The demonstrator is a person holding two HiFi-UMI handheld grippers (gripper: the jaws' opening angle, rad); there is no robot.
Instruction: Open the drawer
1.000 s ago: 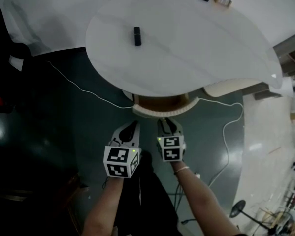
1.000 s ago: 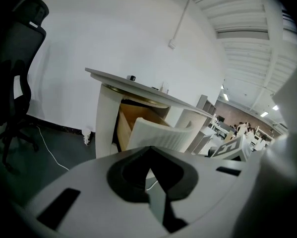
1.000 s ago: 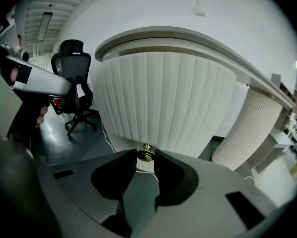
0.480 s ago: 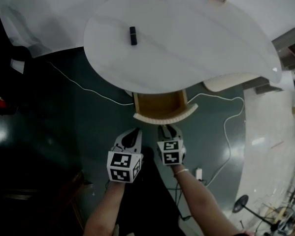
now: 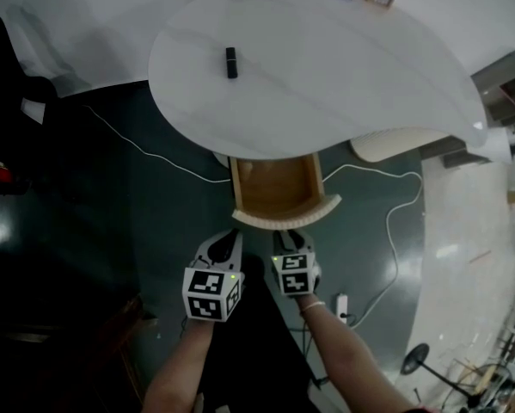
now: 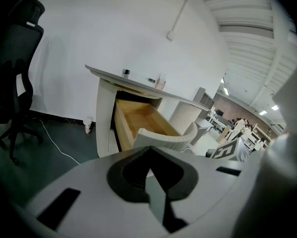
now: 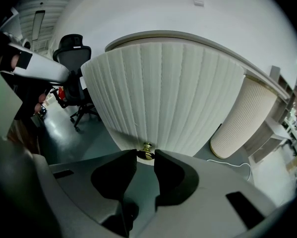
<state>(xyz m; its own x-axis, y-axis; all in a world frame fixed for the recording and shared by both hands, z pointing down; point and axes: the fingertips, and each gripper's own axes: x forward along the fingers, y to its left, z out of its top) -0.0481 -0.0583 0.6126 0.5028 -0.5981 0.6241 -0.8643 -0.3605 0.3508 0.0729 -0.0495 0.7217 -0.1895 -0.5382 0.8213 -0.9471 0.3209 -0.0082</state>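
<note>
Under the round white table (image 5: 326,76) a drawer (image 5: 274,188) with a wooden inside and a curved ribbed white front (image 5: 287,216) stands pulled out. In the right gripper view that ribbed front (image 7: 163,93) fills the middle, and my right gripper (image 7: 146,155) is shut on its small brass knob (image 7: 147,149). From the head view the right gripper (image 5: 293,235) sits against the drawer front. My left gripper (image 5: 227,237) hangs just left of it, off the drawer, jaws shut and empty. The left gripper (image 6: 148,150) looks past its tips at the open drawer (image 6: 143,123) from the side.
A small black object (image 5: 231,62) lies on the table, with more small items at its far edge. A white cable (image 5: 395,231) runs over the dark floor to a power strip (image 5: 341,304). A black office chair (image 6: 14,73) stands at the left. A ribbed white column (image 7: 242,118) stands right of the drawer.
The drawer has slid farther out from under the table. Both grippers have moved back toward the person, the right one still on the knob.
</note>
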